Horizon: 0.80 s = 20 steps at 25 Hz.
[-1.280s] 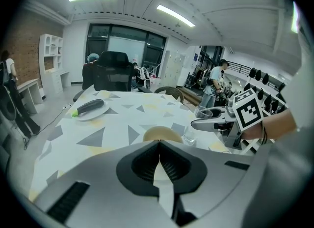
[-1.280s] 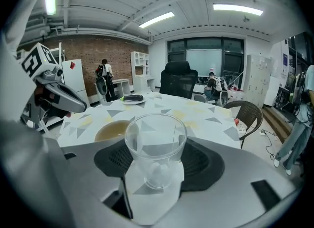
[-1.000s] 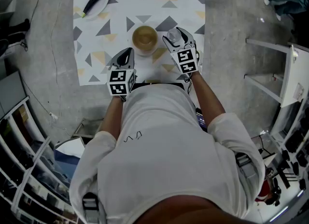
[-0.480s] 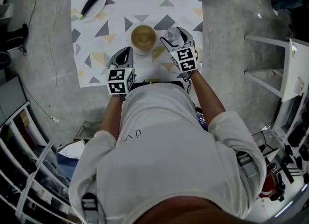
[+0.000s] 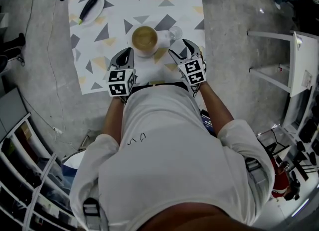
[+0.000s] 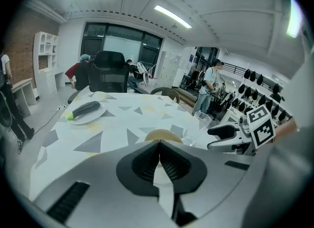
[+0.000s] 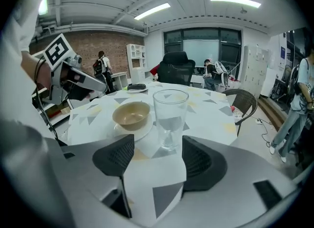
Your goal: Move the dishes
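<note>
A tan bowl (image 5: 144, 38) sits on a white saucer (image 5: 145, 52) near the front edge of the triangle-patterned table (image 5: 164, 6). A clear empty glass (image 5: 174, 33) stands just right of the bowl. My right gripper (image 5: 183, 48) is open, its tips a little short of the glass (image 7: 170, 116), with nothing between the jaws (image 7: 157, 156). My left gripper (image 5: 125, 54) hovers shut and empty at the saucer's near left. In the left gripper view its pads (image 6: 158, 146) meet, with the bowl (image 6: 162, 134) just beyond them. A white plate carrying a cucumber (image 5: 87, 8) lies far left.
The person's torso presses against the table's near edge (image 5: 149, 82). A black office chair (image 7: 175, 70) stands at the far side and a wicker chair (image 7: 244, 103) at the right. Metal racks (image 5: 284, 60) stand on the floor to the right. People stand in the background.
The right gripper has drawn back toward me from the glass, which now stands free ahead of its jaws. The left gripper has barely moved.
</note>
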Motion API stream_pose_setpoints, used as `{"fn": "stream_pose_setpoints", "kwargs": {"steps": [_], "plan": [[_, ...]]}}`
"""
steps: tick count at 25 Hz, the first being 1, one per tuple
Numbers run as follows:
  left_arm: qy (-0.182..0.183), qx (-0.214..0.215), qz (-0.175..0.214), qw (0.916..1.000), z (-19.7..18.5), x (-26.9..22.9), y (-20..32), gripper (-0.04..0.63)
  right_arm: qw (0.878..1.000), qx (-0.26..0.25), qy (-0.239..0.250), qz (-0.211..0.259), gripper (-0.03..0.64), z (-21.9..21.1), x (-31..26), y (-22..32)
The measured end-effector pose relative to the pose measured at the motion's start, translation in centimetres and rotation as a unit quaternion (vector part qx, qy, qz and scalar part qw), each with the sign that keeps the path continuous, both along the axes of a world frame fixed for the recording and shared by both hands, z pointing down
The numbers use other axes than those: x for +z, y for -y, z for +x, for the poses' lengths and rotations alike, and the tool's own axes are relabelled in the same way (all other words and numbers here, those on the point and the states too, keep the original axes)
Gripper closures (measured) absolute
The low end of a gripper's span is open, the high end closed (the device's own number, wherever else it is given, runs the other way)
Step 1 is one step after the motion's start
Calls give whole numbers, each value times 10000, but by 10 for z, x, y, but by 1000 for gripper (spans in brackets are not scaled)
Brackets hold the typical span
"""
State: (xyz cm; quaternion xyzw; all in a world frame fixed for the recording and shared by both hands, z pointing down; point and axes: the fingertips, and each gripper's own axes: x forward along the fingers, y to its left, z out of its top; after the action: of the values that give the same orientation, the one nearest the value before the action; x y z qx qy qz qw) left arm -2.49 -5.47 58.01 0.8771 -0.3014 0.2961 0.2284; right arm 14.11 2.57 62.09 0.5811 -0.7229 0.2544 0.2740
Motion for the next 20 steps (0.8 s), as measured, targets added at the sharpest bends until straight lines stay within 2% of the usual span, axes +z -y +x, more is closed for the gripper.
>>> {"fn": "stream_pose_setpoints", "kwargs": {"steps": [6, 11, 16, 20], "plan": [[18, 107, -64, 9999, -1, 6, 3, 575, 9995, -29, -308, 88, 430, -4, -15, -13], [76, 93, -171, 9998, -11, 17, 3, 575, 9955, -594, -695, 254, 494, -29, -20, -6], [151, -15, -265, 9995, -27, 25, -2, 575, 9839, -1351, -1139, 277, 509, -63, -19, 5], [154, -220, -329, 9991, -46, 27, -4, 575, 9763, -1770, -1229, 223, 509, -88, -9, 15]]}}
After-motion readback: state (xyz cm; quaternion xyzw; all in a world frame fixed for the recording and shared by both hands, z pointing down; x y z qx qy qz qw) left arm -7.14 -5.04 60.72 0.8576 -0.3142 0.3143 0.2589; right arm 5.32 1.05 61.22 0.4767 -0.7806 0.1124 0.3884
